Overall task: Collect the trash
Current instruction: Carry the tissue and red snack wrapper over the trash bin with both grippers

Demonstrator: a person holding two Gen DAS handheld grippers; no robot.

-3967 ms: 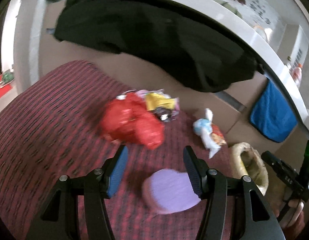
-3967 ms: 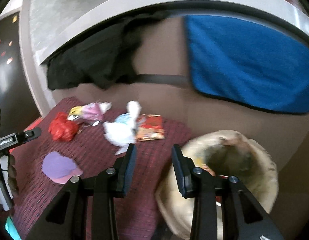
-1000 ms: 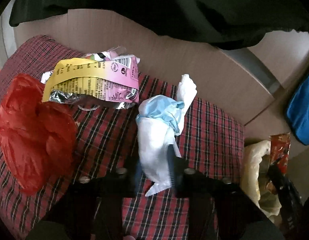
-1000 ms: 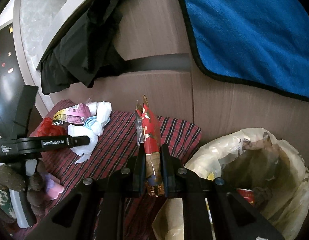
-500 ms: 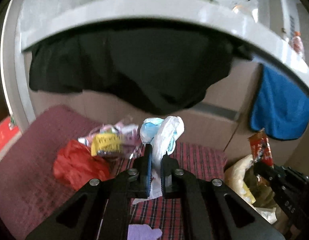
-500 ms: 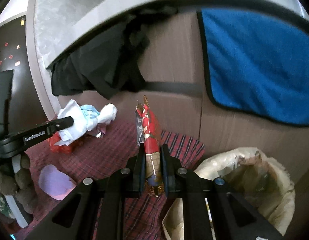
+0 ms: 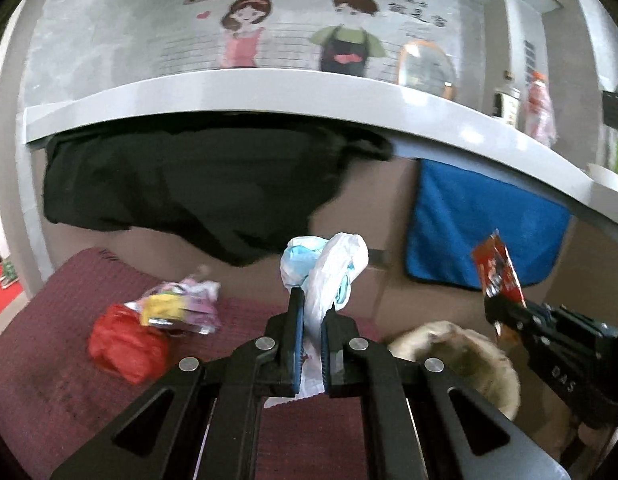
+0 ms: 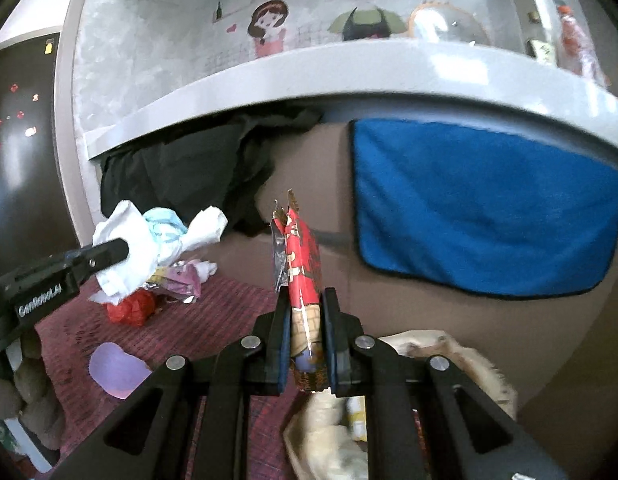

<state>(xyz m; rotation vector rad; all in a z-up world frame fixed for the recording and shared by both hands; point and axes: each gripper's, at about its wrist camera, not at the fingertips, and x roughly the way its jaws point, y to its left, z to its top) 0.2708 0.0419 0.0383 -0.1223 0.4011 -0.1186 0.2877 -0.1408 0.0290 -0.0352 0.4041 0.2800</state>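
Observation:
My left gripper point(image 7: 311, 308) is shut on a crumpled white and light-blue tissue wad point(image 7: 325, 268), lifted above the red plaid mat point(image 7: 49, 360). From the right wrist view the same tissue wad point(image 8: 149, 240) hangs at the left gripper point(image 8: 123, 250). My right gripper point(image 8: 305, 300) is shut on a red snack wrapper point(image 8: 303, 264), held upright above the beige bag-lined bin point(image 8: 461, 356). That red snack wrapper point(image 7: 499, 276) and the bin point(image 7: 469, 356) lie at the right in the left wrist view. A red plastic bag point(image 7: 125, 344) and a yellow-pink wrapper point(image 7: 181, 308) lie on the mat.
A black cloth point(image 7: 197, 184) and a blue towel point(image 7: 481, 236) hang from the white counter point(image 7: 269, 92) over a brown cabinet front. A lilac pad point(image 8: 117, 368) lies on the mat's near side. A plush toy point(image 8: 25, 392) sits at the left edge.
My left gripper closed on the tissue wad and lifted it off the mat. My right gripper rose with the snack wrapper, so the bin now sits lower in its view.

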